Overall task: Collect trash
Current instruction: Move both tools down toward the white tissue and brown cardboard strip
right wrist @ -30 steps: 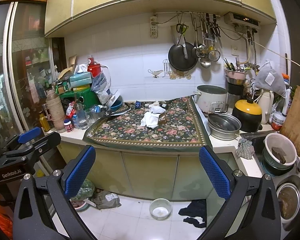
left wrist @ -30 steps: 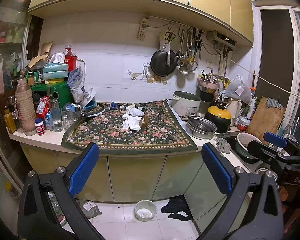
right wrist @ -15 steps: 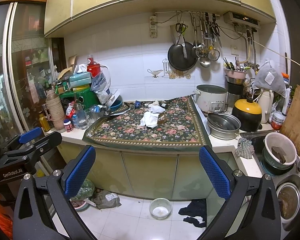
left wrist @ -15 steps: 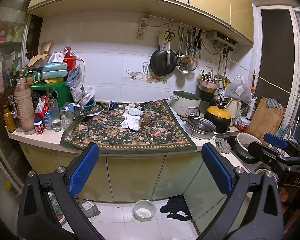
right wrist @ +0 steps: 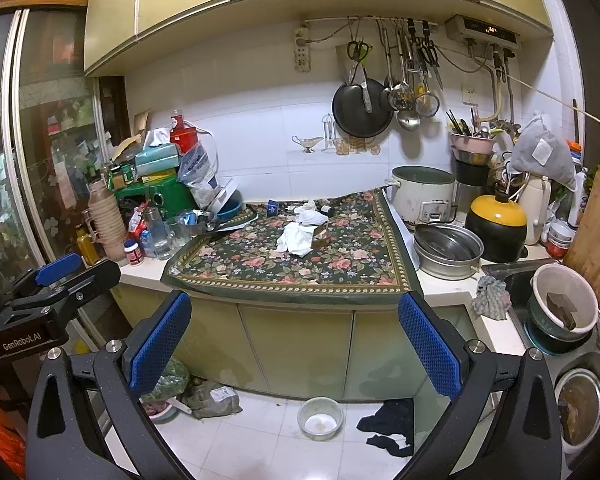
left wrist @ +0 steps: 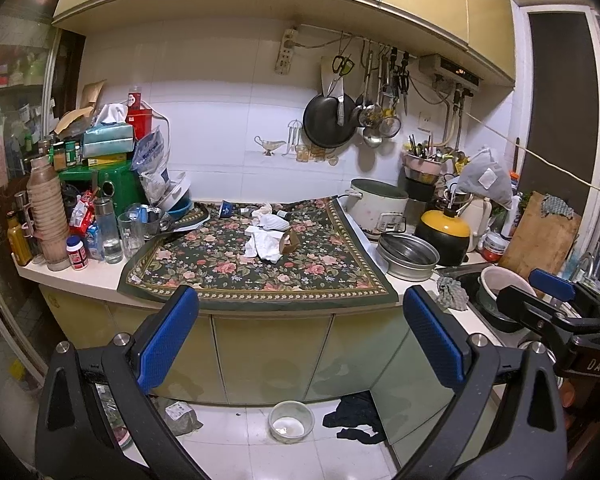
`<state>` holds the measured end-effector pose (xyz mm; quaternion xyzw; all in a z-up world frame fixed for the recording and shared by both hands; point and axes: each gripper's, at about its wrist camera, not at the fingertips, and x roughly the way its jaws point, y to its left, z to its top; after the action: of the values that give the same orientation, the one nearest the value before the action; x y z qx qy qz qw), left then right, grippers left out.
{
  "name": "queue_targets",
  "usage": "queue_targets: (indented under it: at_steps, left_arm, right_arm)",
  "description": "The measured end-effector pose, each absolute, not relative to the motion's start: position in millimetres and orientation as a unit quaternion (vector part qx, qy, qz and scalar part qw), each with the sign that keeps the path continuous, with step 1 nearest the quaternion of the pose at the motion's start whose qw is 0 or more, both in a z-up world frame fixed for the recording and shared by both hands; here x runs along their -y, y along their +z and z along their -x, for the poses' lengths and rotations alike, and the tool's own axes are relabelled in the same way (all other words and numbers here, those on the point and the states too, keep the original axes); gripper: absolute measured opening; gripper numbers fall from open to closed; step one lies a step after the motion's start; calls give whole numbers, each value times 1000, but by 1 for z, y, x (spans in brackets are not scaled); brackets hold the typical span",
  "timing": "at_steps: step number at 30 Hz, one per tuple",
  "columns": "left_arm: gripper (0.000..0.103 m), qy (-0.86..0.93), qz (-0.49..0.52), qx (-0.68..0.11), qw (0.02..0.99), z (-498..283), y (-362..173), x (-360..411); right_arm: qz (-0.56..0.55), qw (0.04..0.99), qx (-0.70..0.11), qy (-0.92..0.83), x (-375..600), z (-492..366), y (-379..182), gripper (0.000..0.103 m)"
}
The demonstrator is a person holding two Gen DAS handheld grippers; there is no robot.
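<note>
L gripper (left wrist: 300, 336) & R gripper (right wrist: 296, 334) jaws apart, empty; crumpled tissues (left wrist: 265, 240) on floral cloth (left wrist: 220, 276), well apart

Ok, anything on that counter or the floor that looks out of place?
Yes. Crumpled white tissues lie loose on the floral cloth beside a small brown box. On the floor, a dark rag lies next to a bowl. Both grippers are open and empty.
</note>
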<state>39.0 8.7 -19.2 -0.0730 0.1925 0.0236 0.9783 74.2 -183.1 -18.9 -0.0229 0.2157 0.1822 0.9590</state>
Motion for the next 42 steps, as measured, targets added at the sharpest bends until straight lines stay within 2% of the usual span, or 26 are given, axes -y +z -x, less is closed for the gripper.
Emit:
queue_targets:
  at_steps: [13,20,25,33,42]
  left_arm:
    - [103,60,65,-221,971,-137,-31,-5]
    - [102,63,60,-228,970,-221,-51,-42]
    - [97,58,57,-239,968,-294,-60,-81]
    - [95,42,55,-279,958,-389,-84,-138]
    - [95,52,80,-354,930,-480,-138,-183]
  right_arm:
    - [7,955,-248,165,199,-152,-32,103]
    - [-8,955,-267,133,190,-213,-47,103]
    - [-22,953,-282,106,166,-266,-51,103]
    - [-36,948,-305,84,123,-346,-67,103]
    - [-44,924,-370,89,87,-456,-116,103]
